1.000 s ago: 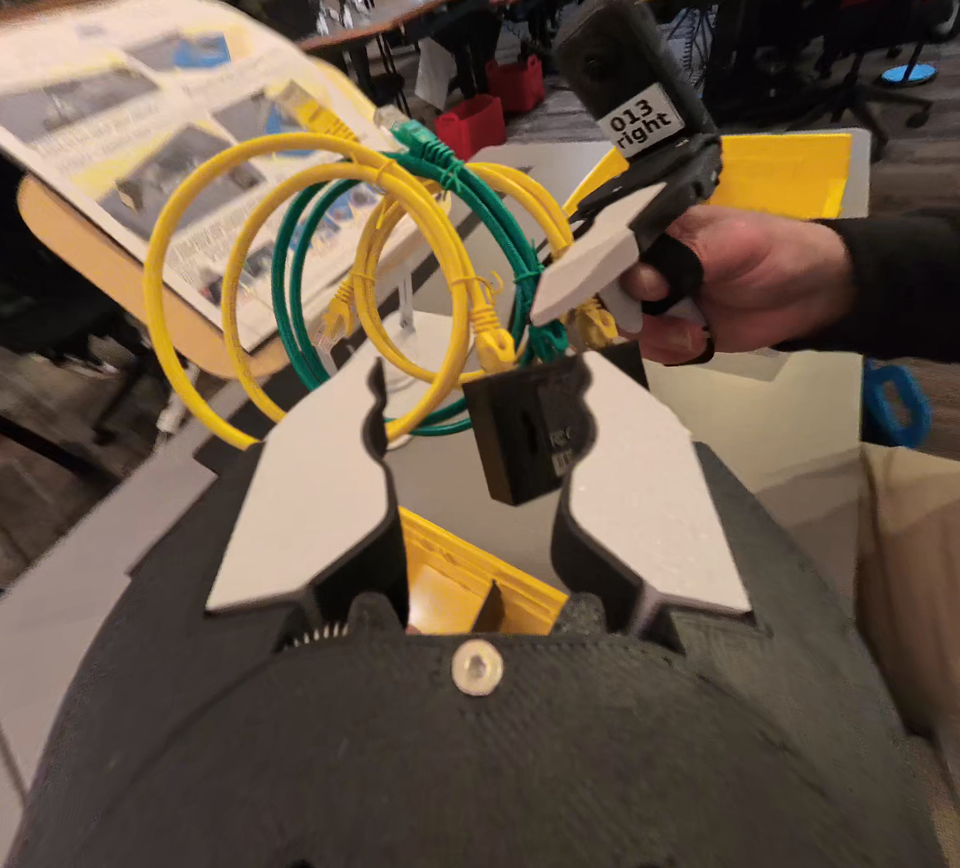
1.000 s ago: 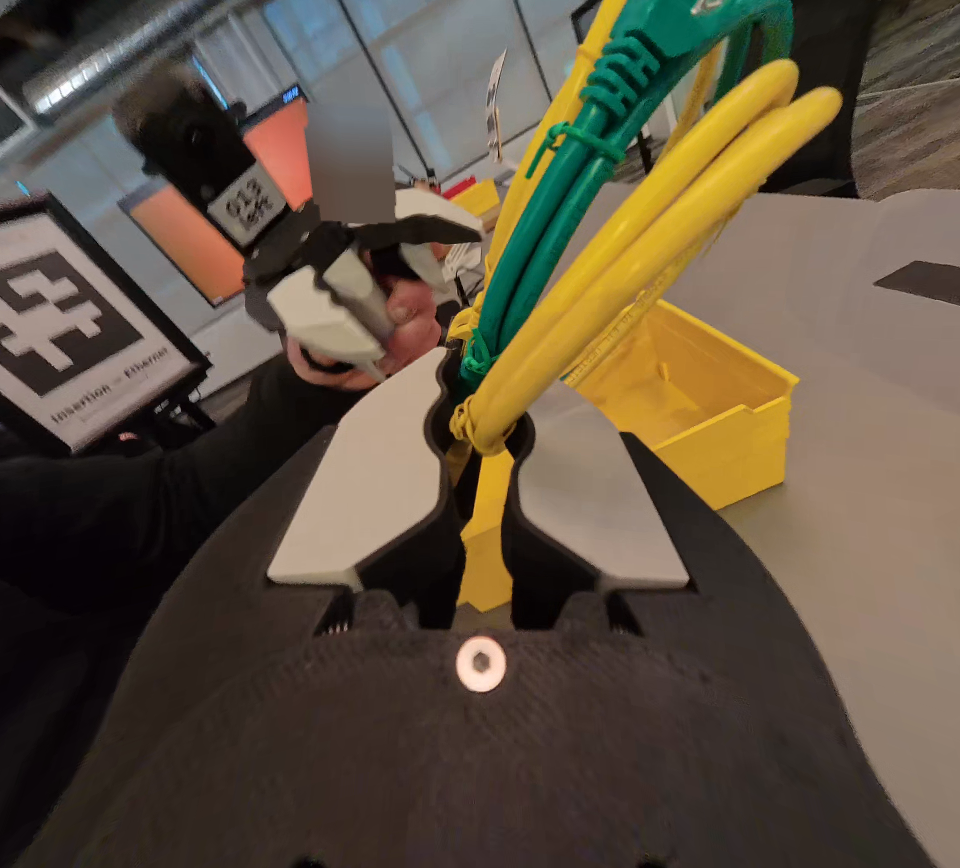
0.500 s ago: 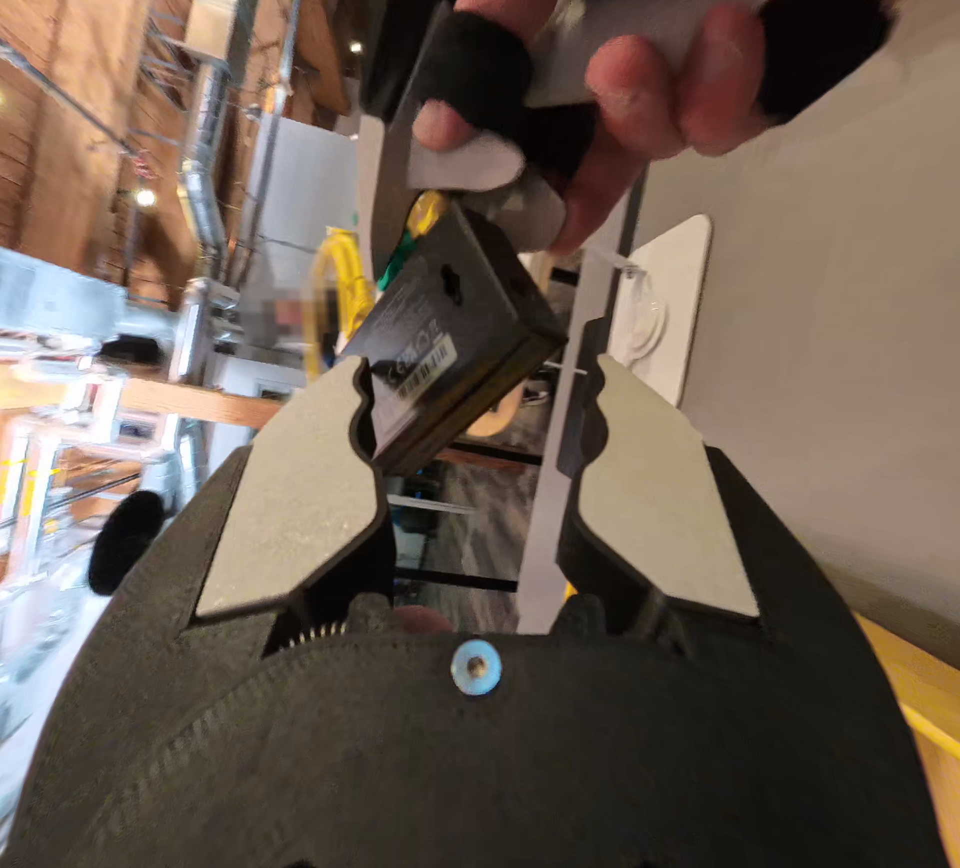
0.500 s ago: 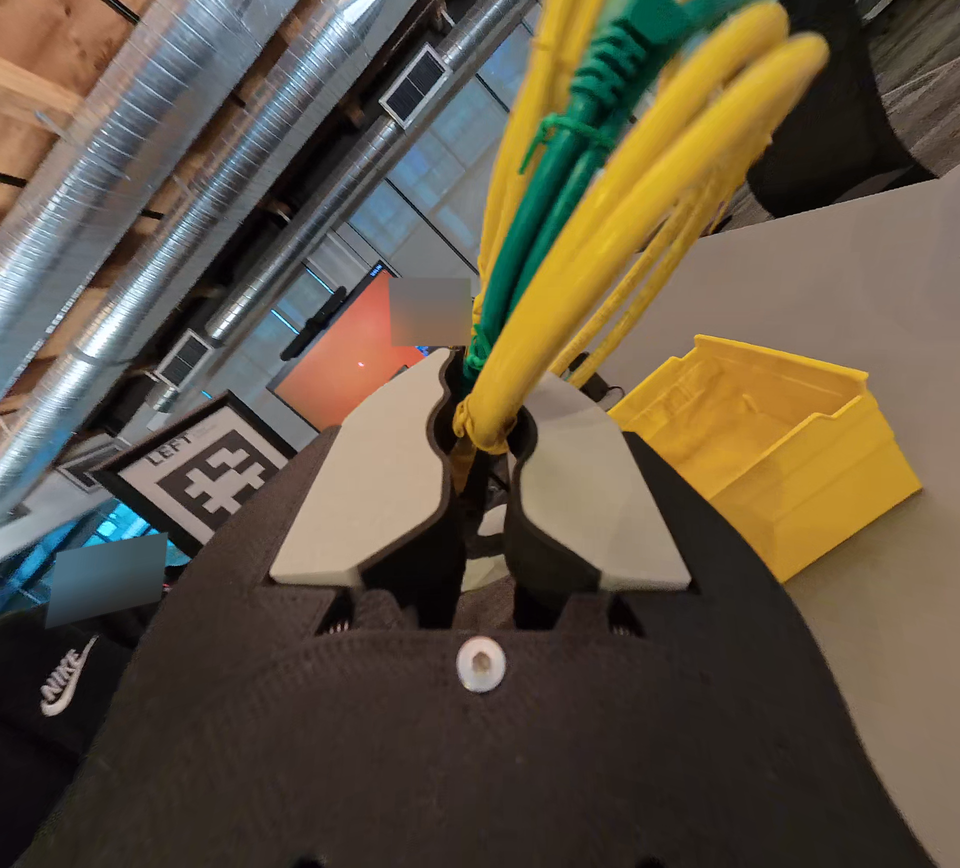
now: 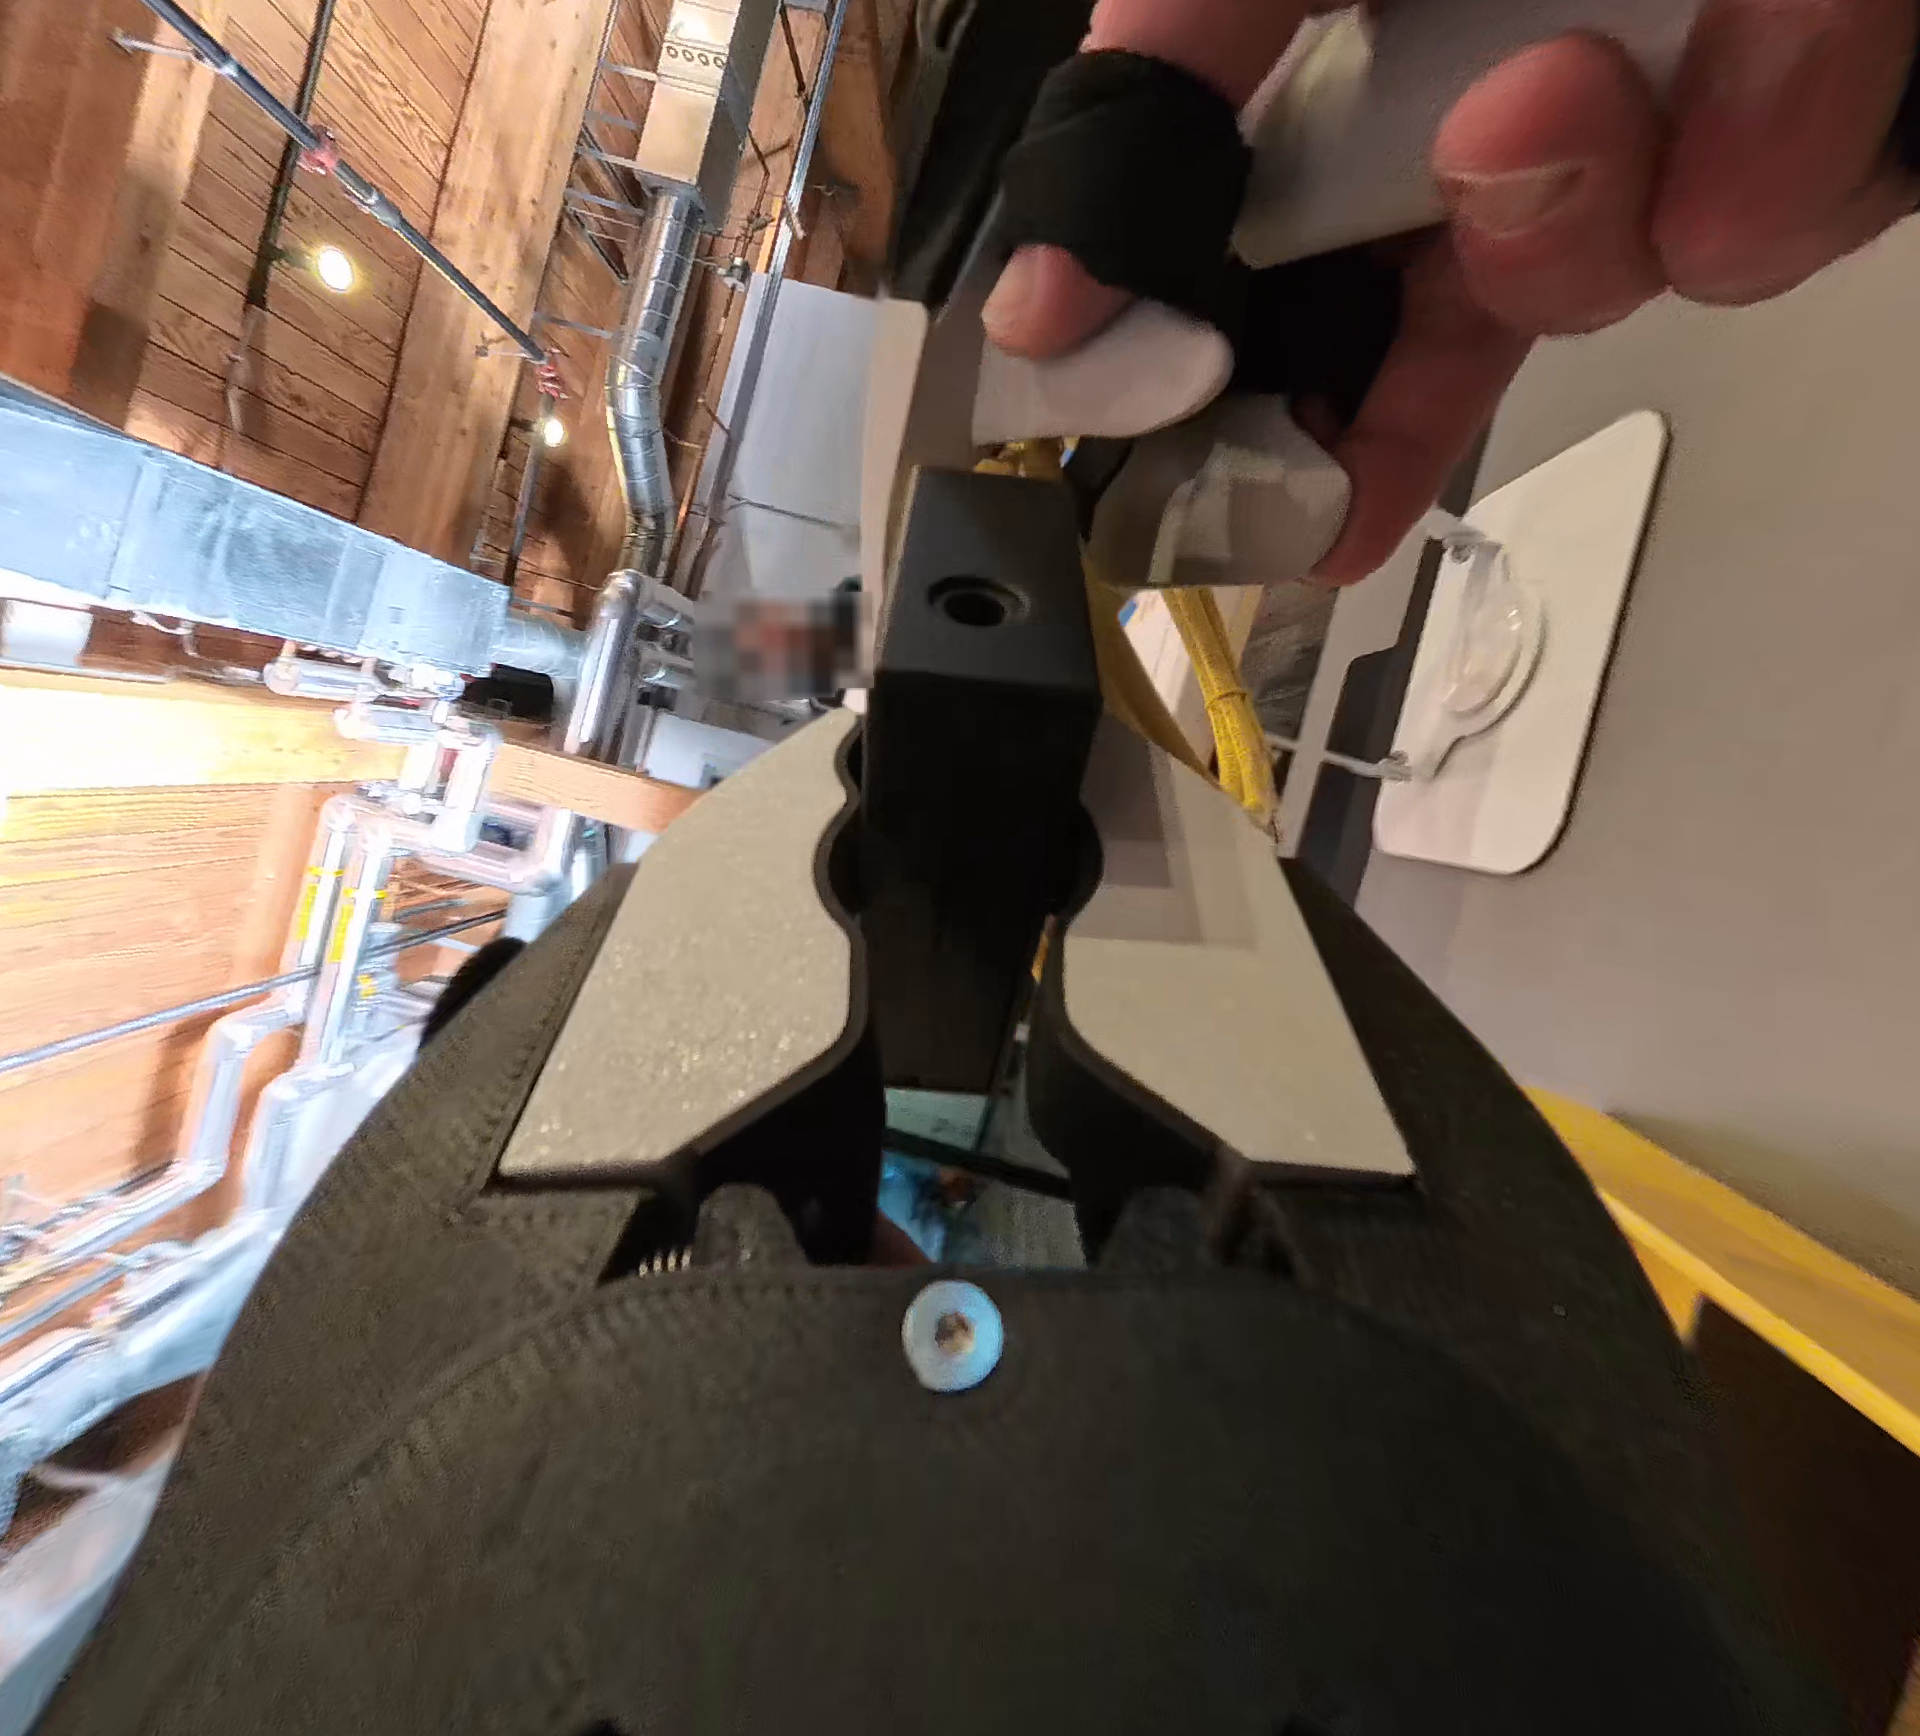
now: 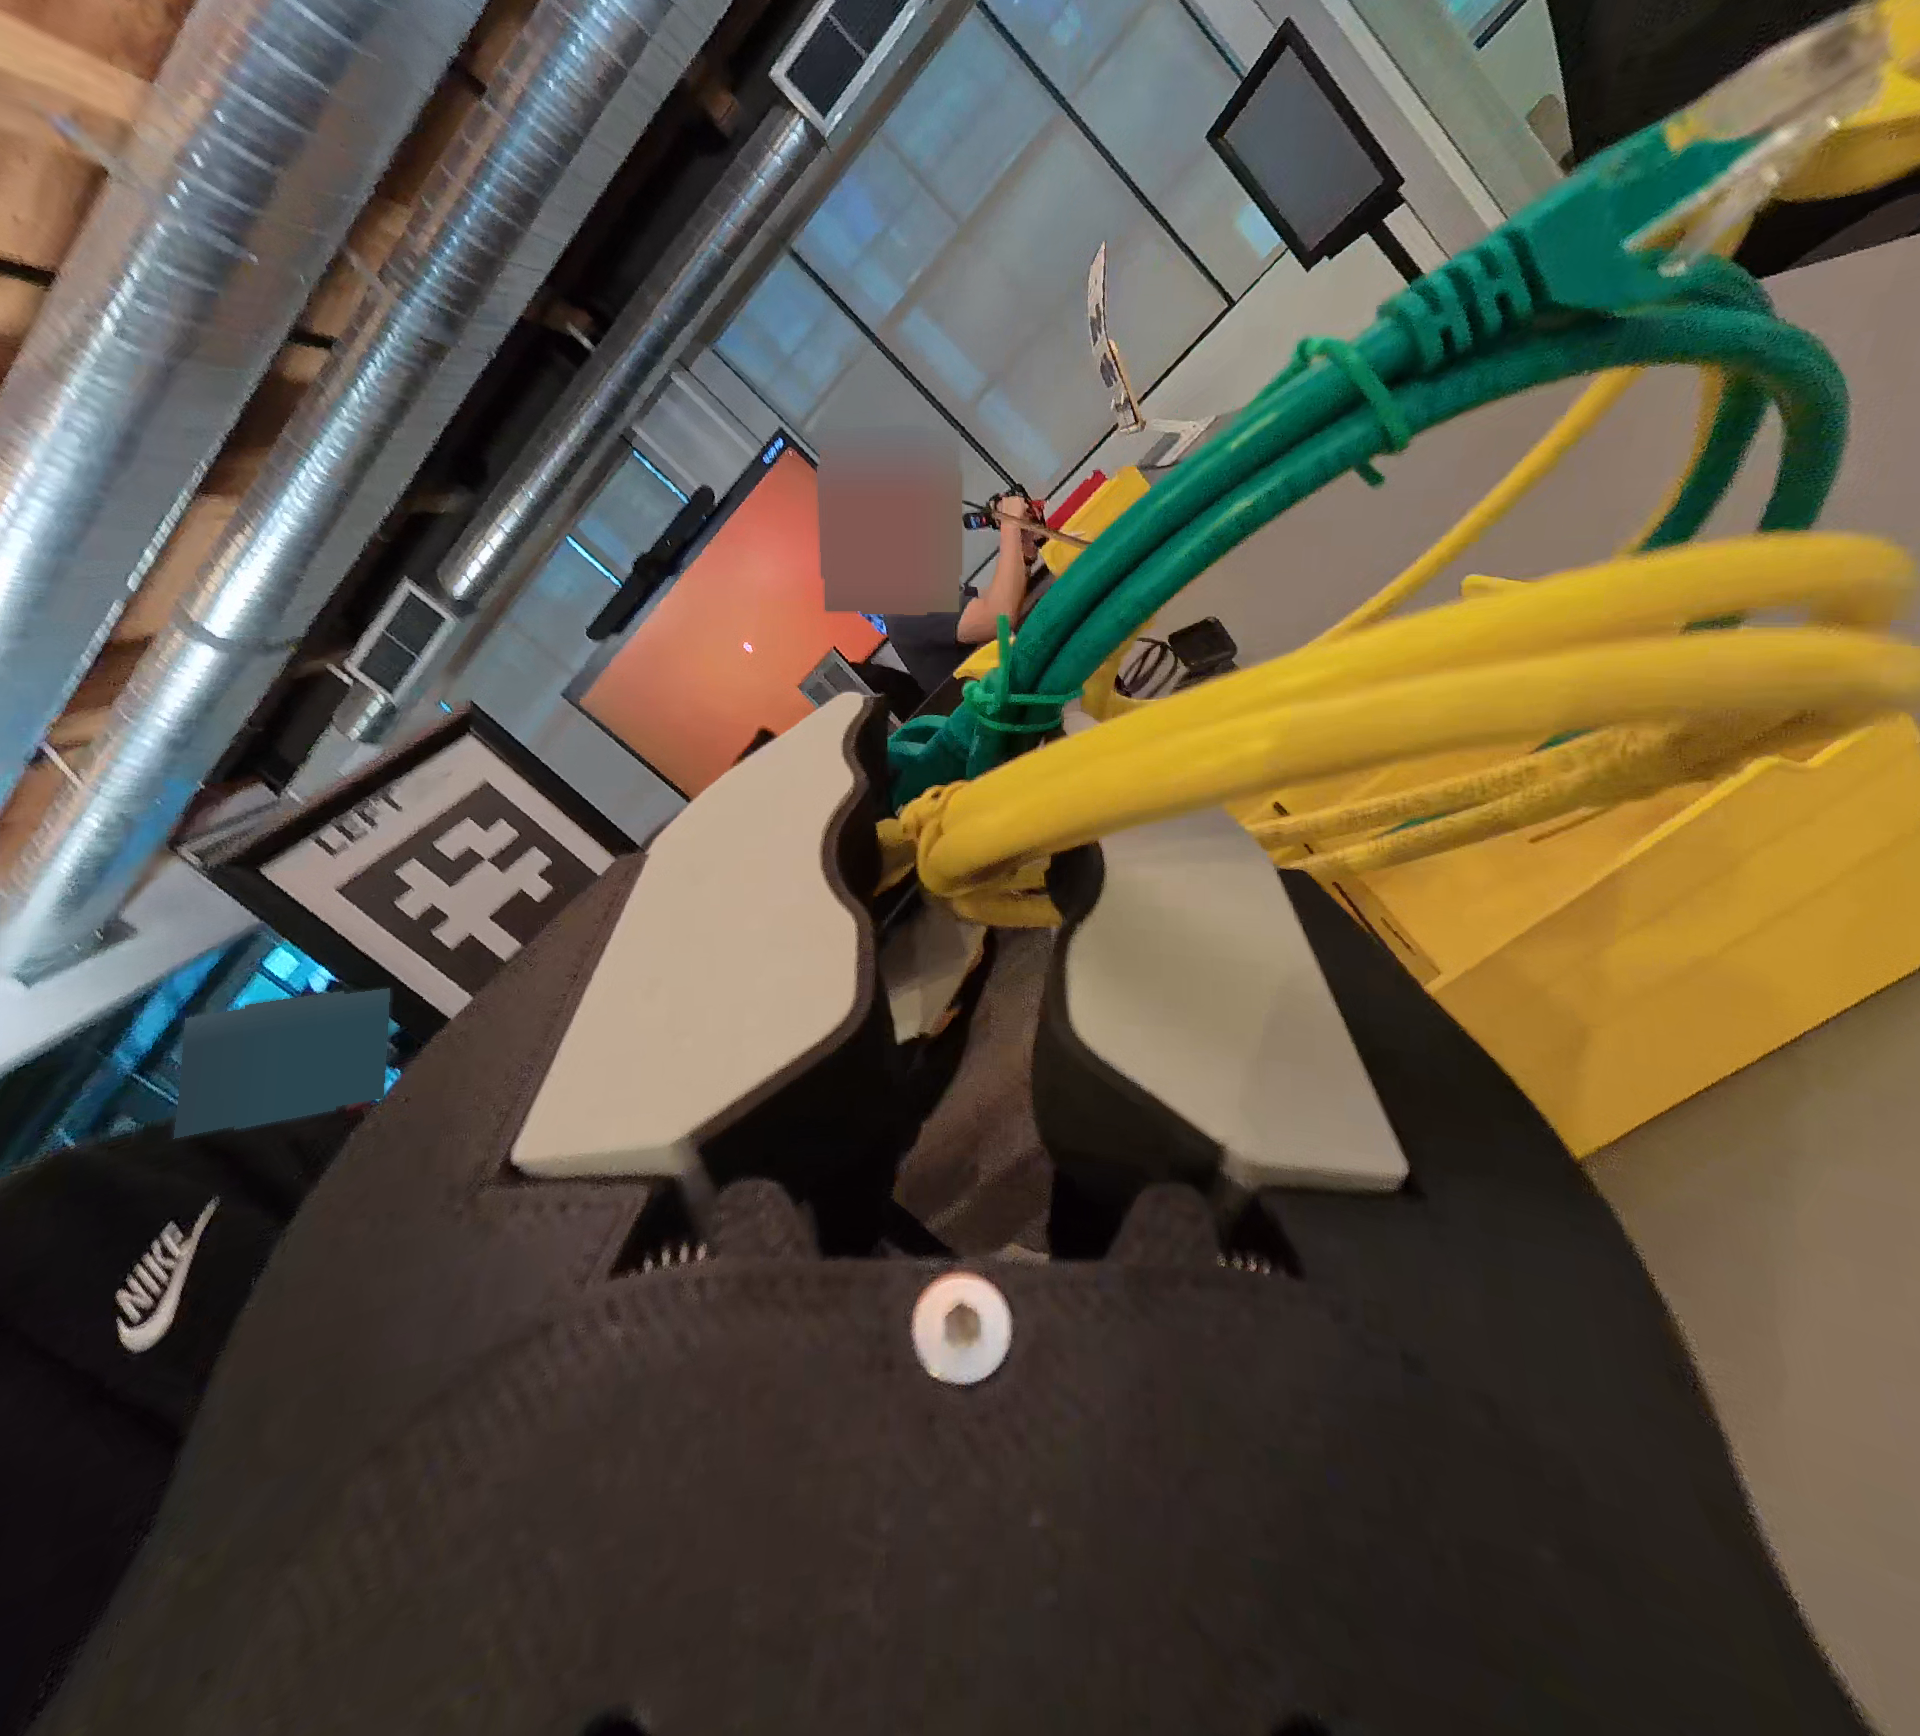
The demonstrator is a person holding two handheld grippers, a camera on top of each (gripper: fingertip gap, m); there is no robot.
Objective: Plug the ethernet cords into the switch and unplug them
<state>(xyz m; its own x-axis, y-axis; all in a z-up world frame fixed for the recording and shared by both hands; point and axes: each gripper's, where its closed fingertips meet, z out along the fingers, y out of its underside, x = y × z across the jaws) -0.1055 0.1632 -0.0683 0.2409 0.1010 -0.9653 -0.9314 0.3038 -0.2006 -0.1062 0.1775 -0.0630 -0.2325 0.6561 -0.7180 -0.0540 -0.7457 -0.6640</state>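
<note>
Presently, as held:
Switch: black switch (image 5: 977, 751) is clamped edgewise between the left gripper (image 5: 961, 839) fingers, lifted off the table, so the port face is presented to the other tool.
Cords: yellow cords (image 6: 1351, 720) and green cord (image 6: 1507, 398) are pinched at their plug ends by the closed right gripper (image 6: 966, 845); loops trail toward 3 o'clock.
Approach: right gripper is seen at 12 o'clock of the switch, nearly touching.
Seating: plugs possibly already in ports; this is hidden.
Bin: yellow bin (image 6: 1621, 948) sits at 4 o'clock on the table.
</note>
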